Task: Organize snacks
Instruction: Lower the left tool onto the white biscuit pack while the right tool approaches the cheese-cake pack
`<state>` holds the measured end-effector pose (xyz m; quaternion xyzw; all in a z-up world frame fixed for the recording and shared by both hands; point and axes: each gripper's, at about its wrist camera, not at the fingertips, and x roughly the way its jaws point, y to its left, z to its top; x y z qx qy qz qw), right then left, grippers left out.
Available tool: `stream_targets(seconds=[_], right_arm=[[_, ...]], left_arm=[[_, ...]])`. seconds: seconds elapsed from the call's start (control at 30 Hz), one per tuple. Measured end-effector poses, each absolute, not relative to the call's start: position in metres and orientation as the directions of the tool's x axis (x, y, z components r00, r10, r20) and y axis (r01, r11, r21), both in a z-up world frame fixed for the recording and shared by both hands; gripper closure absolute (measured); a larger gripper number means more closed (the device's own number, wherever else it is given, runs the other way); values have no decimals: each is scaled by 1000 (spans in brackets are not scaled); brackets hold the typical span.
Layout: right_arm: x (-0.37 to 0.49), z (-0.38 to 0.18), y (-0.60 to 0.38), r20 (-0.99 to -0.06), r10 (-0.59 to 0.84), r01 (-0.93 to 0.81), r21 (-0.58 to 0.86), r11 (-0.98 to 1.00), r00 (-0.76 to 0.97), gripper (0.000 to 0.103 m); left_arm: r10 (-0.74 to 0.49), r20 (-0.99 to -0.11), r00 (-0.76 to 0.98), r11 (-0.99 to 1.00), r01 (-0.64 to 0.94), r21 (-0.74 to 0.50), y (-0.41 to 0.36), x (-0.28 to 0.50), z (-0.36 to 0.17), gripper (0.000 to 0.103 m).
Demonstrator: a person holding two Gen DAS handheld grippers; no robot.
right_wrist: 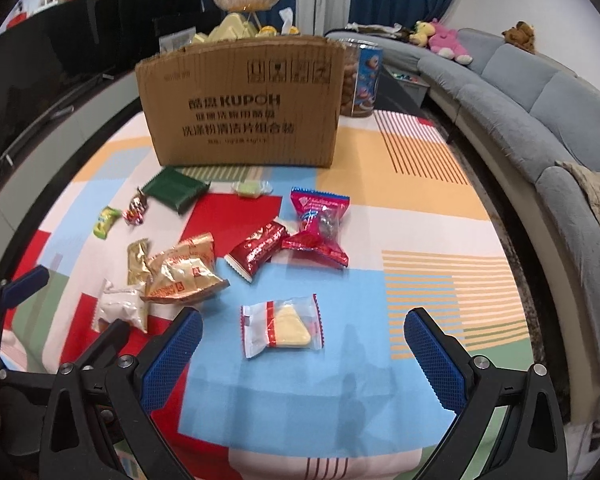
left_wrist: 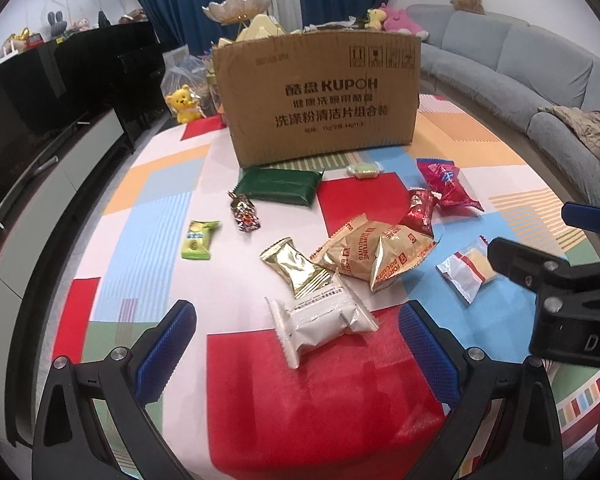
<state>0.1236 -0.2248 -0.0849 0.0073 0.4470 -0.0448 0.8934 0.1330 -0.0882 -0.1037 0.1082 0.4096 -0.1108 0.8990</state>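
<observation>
Several snack packets lie on a colourful cloth in front of a brown cardboard box [left_wrist: 320, 92] [right_wrist: 244, 100]. My left gripper [left_wrist: 298, 340] is open, with a white packet [left_wrist: 320, 322] between its fingers. Beyond it lie a gold packet [left_wrist: 294, 266] and tan biscuit bags [left_wrist: 376, 252]. My right gripper [right_wrist: 304, 344] is open, with a clear packet holding a yellow wedge [right_wrist: 284, 326] between its fingers; this packet also shows in the left wrist view [left_wrist: 466, 266]. Red packets [right_wrist: 260, 250] [right_wrist: 320, 224], a dark green pack [left_wrist: 280, 186] and a lime packet [left_wrist: 198, 240] lie farther off.
A grey sofa [left_wrist: 532, 76] [right_wrist: 540, 112] curves along the right. A black cabinet [left_wrist: 40, 88] runs along the left. A biscuit tin [right_wrist: 360, 80] stands behind the box on the right. A yellow toy bear [left_wrist: 184, 104] sits at the box's left.
</observation>
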Motion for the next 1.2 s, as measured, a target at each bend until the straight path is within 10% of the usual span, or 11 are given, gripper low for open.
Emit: stream_targets(seconds=[1.2], right_arm=[[174, -141, -219, -928, -52, 45, -38, 998, 368, 14]], left_arm=[[-72, -831, 551, 958, 269, 96, -86, 169, -144, 7]])
